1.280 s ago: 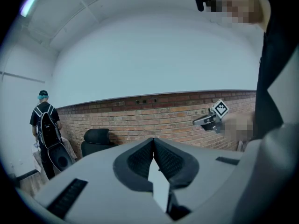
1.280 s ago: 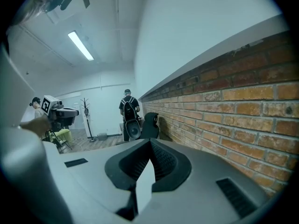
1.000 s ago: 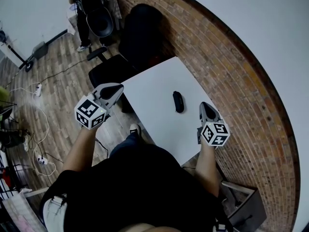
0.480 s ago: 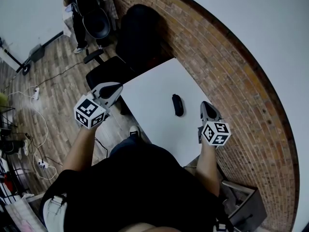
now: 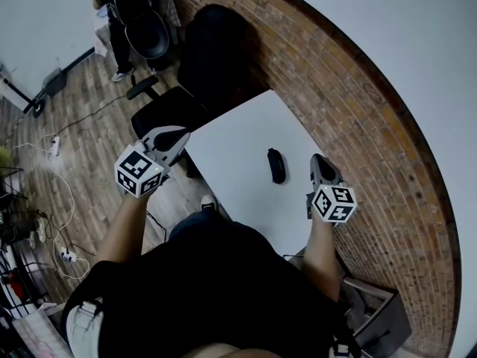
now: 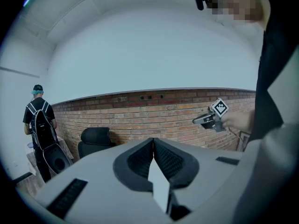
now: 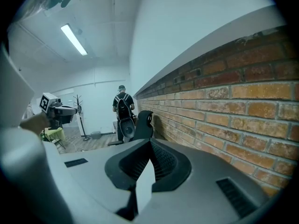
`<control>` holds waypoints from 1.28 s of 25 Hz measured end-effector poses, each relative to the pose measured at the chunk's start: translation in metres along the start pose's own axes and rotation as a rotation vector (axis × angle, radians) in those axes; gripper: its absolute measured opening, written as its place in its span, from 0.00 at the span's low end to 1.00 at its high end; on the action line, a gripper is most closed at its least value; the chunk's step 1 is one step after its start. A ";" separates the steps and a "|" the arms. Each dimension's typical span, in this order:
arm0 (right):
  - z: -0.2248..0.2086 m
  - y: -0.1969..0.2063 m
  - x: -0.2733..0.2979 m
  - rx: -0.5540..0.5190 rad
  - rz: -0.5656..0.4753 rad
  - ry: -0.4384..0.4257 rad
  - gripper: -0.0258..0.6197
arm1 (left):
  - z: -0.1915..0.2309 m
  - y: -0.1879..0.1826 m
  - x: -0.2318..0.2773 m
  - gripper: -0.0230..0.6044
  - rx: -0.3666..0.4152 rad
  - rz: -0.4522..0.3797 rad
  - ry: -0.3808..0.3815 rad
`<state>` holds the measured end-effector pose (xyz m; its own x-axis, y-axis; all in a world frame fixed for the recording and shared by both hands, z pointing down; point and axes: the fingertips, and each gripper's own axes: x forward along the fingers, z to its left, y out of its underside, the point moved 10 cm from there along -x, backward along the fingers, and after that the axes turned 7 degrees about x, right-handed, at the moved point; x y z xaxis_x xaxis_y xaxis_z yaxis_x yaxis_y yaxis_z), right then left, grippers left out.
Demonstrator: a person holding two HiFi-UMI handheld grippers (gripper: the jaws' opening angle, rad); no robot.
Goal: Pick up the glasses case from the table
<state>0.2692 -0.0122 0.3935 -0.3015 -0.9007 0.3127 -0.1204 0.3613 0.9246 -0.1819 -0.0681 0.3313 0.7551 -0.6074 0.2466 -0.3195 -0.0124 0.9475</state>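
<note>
The glasses case is a small black oblong that lies on the white table, towards its right side. My right gripper hovers just right of the case, apart from it, with its jaws shut and nothing between them. My left gripper hangs over the table's left edge, well left of the case, also shut and empty. The case shows in neither gripper view. Each gripper view catches the other gripper: the right gripper and the left gripper.
A brick wall runs along the table's right side. A black office chair stands at the table's far end, with another seat by its left corner. A person with a backpack stands far off. Cables lie on the wooden floor.
The whole view has shifted slightly as the person moved with both grippers. The right gripper sits a touch further right. Both grippers stay shut, and the case has not moved on the table.
</note>
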 end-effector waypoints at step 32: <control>-0.038 0.032 0.083 0.090 0.115 0.086 0.06 | 0.068 0.031 0.067 0.06 -0.027 0.060 0.071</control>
<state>0.2764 -0.0847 0.4573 -0.2369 -0.8680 0.4364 -0.1751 0.4800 0.8596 -0.1803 -0.1626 0.3632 0.7744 -0.5482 0.3158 -0.3504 0.0441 0.9356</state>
